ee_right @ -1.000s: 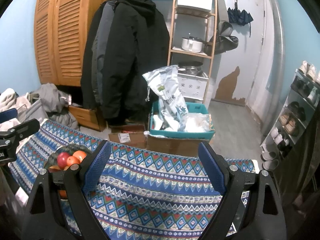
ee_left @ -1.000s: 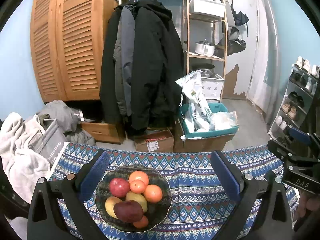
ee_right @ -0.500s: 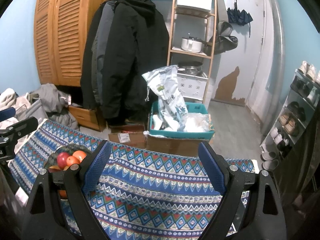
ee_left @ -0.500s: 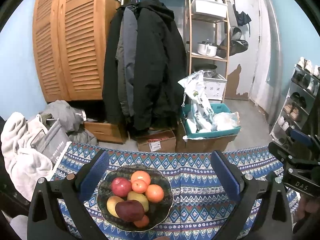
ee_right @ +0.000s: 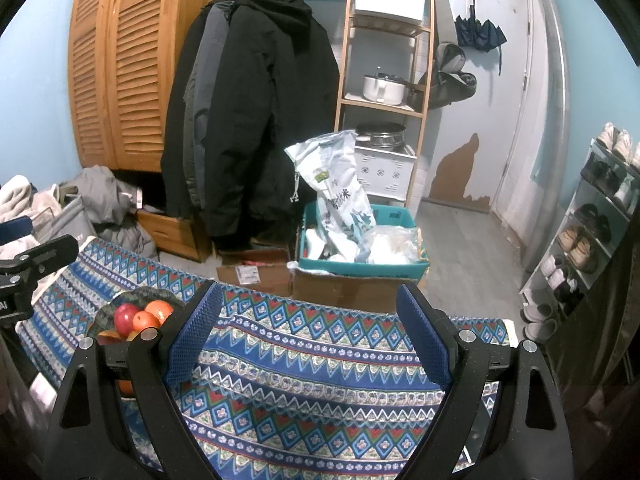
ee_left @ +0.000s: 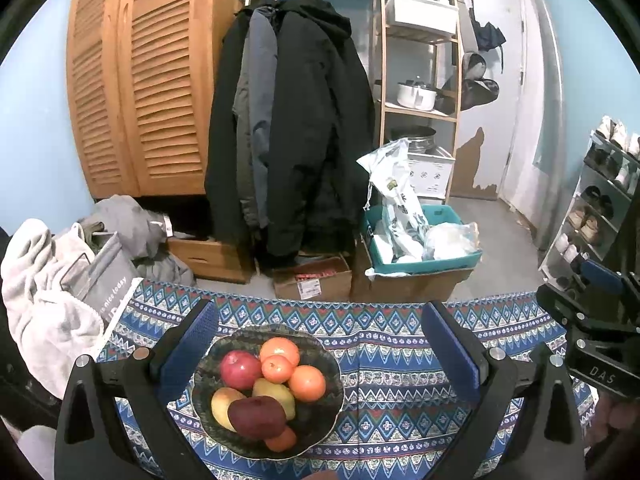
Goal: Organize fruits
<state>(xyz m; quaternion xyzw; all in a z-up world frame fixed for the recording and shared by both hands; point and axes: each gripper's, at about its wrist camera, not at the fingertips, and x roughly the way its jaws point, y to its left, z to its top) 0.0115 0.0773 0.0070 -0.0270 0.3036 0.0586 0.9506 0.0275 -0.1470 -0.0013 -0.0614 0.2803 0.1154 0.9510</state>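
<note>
A dark patterned bowl (ee_left: 328, 364) sits on the blue patterned tablecloth (ee_left: 392, 364). It holds a red apple (ee_left: 240, 369), several oranges (ee_left: 306, 382), two yellow pears (ee_left: 276, 394) and a dark red fruit (ee_left: 257, 417). My left gripper (ee_left: 320, 344) is open and empty, held above the bowl, its blue pads either side. The bowl also shows in the right wrist view (ee_right: 105, 312), partly hidden behind my left finger there. My right gripper (ee_right: 310, 328) is open and empty over bare cloth, to the right of the bowl.
Beyond the table's far edge hang dark coats (ee_left: 292, 120), with cardboard boxes (ee_left: 312, 280) and a teal bin of bags (ee_left: 420, 248) on the floor. A pile of grey clothes (ee_left: 52, 280) lies at the left. A shoe rack (ee_right: 592, 232) stands right.
The left wrist view has shifted slightly, so the bowl sits a little further right between the fingers. The right gripper has not visibly moved.
</note>
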